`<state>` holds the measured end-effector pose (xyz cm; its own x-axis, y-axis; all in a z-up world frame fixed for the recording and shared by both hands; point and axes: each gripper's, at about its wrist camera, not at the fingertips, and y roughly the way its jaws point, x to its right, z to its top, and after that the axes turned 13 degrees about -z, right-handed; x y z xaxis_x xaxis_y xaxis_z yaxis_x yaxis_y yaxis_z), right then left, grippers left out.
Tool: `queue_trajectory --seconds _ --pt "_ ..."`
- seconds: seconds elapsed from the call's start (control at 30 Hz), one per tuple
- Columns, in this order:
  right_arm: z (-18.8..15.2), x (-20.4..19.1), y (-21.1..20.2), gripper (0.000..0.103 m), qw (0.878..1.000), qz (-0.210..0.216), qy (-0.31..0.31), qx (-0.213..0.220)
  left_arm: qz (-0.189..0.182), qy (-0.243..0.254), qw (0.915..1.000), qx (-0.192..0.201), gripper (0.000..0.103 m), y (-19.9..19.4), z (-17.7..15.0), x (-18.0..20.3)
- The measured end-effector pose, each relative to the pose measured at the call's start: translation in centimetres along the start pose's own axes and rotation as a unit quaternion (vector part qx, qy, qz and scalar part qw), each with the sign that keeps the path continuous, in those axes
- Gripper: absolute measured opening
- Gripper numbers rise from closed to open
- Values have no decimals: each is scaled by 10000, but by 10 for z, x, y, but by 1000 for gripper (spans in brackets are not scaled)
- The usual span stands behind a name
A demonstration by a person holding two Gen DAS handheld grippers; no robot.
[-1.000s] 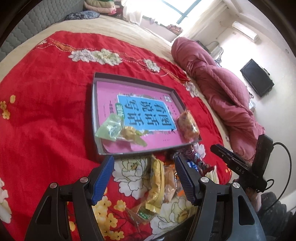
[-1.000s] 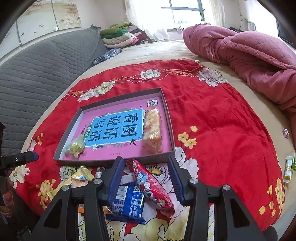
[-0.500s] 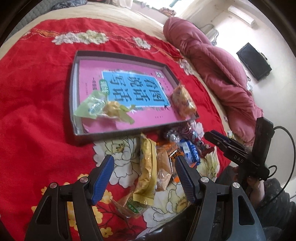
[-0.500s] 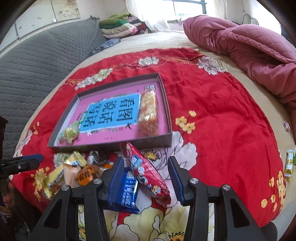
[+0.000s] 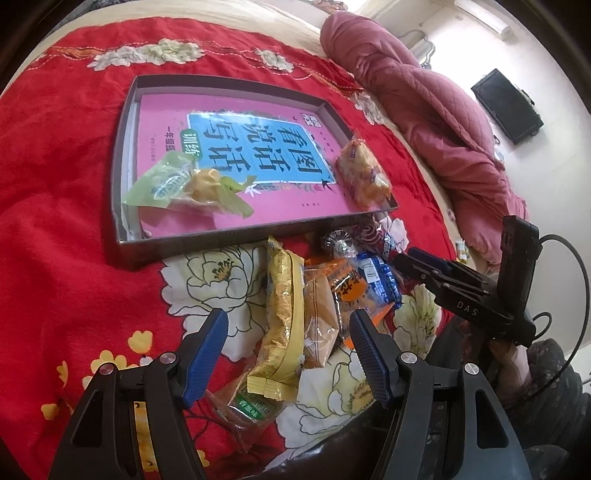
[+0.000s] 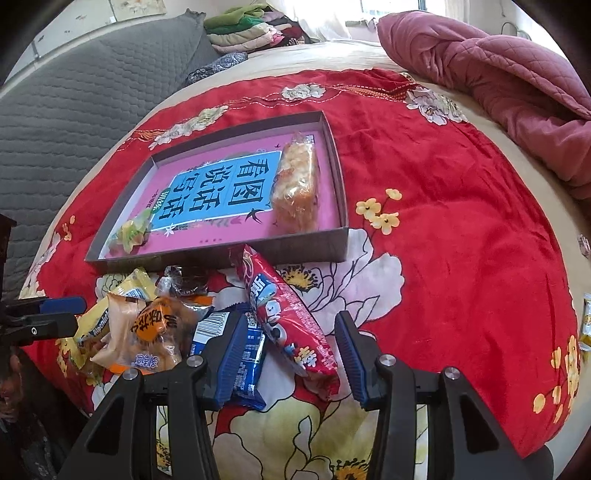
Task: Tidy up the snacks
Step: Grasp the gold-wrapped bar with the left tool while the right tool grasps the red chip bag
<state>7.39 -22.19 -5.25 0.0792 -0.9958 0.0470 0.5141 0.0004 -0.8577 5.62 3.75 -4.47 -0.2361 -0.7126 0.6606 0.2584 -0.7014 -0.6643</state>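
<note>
A shallow grey box (image 5: 122, 155) (image 6: 338, 166) with a pink book inside lies on the red floral bedspread. In it are a green-wrapped snack (image 5: 166, 182) (image 6: 129, 232) and an orange snack pack (image 5: 364, 171) (image 6: 297, 181). Loose snacks lie in front of the box: a yellow pack (image 5: 282, 314), an orange pack (image 5: 347, 286) (image 6: 155, 325), a blue pack (image 5: 378, 277) (image 6: 247, 347) and a red pack (image 6: 288, 314). My left gripper (image 5: 288, 354) is open over the yellow pack. My right gripper (image 6: 291, 354) is open, astride the red pack.
A crumpled pink quilt (image 5: 424, 99) (image 6: 498, 66) lies at the bed's far right. A grey padded headboard (image 6: 74, 92) and folded clothes (image 6: 251, 29) stand at the back. Small packets (image 6: 585, 321) lie past the bedspread's right edge.
Both grippers have moved down and closer to the loose snack pile; the box now sits farther up in both views. Both stay open.
</note>
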Motion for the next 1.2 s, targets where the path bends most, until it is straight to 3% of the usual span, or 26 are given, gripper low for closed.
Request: queue_trajectory --seconds 0.37,0.67,0.9,0.97,1.03,1.2 --pt "-1 1 6 49 10000 10 -2 -60 79 5 9999 -67 70 9 -3 -2" --pt "-1 -1 10 49 10000 14 -11 -67 201 134 9996 -135 39 15 -2 -5" --pt "-1 -3 14 49 9999 87 -76 -68 191 239 9992 -268 35 27 -2 -1" --pt "-1 -3 15 49 9999 135 -89 -24 212 250 9992 -238 28 28 -2 -1" --pt "-1 -3 17 48 9998 164 -90 -3 246 248 9991 -222 26 29 -1 -2" --pt "0 1 20 41 9996 294 14 36 267 187 9993 -208 25 32 1 -6"
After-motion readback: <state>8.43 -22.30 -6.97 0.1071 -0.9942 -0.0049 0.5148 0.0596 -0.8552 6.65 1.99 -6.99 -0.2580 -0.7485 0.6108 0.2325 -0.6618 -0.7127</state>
